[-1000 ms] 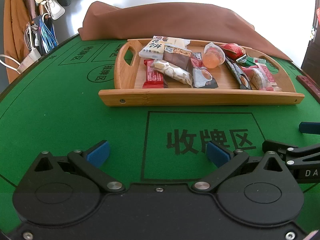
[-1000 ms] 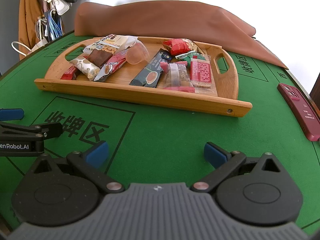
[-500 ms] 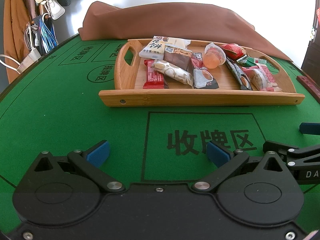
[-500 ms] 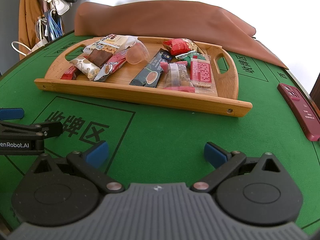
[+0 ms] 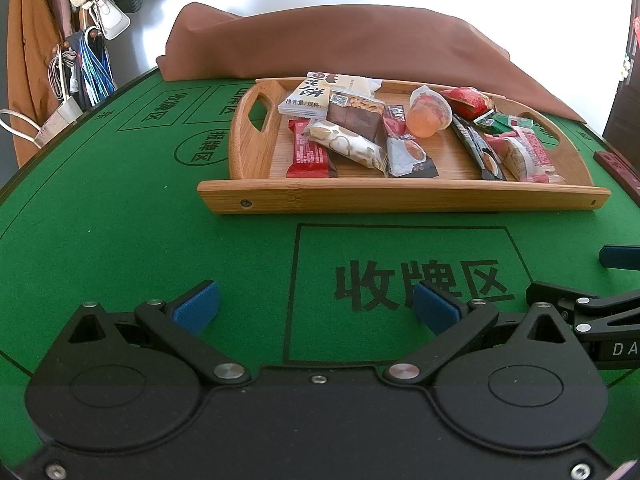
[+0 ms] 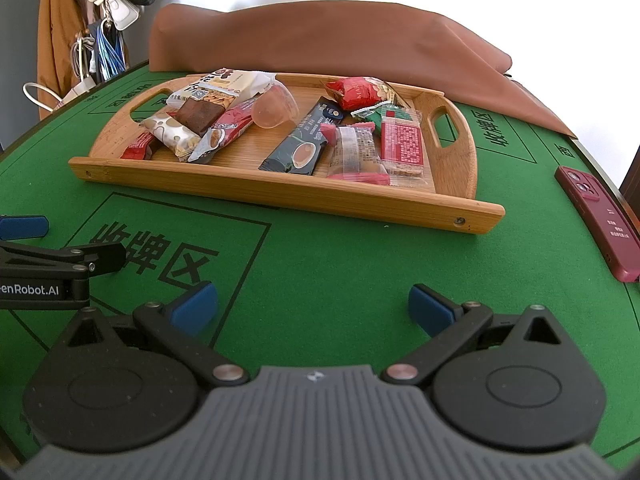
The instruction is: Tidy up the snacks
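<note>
A wooden tray [image 5: 400, 200] [image 6: 280, 190] sits on the green felt table and holds several wrapped snacks. Among them are a red bar [image 5: 310, 154], a white spotted packet [image 5: 348, 145], a pink jelly cup [image 5: 428, 118] [image 6: 274, 110], a dark coffee sachet [image 6: 300, 148] and a red packet [image 6: 401, 144]. My left gripper [image 5: 316, 308] is open and empty over the felt, well short of the tray. My right gripper [image 6: 312, 306] is open and empty too, beside the left one.
A dark red phone [image 6: 600, 220] lies on the felt at the right. A brown cloth [image 5: 340, 44] is heaped behind the tray. Bags and a coat [image 5: 60, 40] hang at the far left. The table edge curves round at both sides.
</note>
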Available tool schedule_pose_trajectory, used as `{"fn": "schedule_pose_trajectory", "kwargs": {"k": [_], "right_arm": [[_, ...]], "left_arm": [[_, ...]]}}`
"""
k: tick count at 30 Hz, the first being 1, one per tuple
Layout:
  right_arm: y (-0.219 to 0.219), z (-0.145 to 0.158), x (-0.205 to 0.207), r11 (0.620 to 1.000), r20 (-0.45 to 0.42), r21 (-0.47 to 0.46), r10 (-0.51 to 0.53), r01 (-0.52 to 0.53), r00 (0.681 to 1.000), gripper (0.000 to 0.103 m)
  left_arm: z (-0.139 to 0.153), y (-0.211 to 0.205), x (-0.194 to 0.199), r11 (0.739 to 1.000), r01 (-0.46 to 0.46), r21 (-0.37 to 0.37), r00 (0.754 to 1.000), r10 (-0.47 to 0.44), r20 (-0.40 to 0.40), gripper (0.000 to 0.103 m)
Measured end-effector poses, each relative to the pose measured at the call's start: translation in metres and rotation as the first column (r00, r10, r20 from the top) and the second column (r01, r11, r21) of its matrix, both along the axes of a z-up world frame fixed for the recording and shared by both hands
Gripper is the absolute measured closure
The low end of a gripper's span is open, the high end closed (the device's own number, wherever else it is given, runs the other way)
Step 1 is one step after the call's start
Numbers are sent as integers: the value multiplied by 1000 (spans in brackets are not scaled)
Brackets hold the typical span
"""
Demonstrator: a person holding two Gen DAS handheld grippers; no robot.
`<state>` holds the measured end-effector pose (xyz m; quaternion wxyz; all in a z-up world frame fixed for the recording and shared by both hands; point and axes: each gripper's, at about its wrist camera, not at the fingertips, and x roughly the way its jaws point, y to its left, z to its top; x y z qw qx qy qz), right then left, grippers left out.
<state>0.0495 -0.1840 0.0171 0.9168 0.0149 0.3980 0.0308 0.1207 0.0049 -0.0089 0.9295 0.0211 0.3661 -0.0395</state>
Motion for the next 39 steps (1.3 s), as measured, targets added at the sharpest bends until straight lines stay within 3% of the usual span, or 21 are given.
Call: {"fn": "schedule_pose_trajectory", "kwargs": {"k": [39], "right_arm": [[0,0,0,1000,0,0,0,0,1000,0]], "left_arm": [[-1,0,2,1000,-11,2,1000,11,0,0]]}}
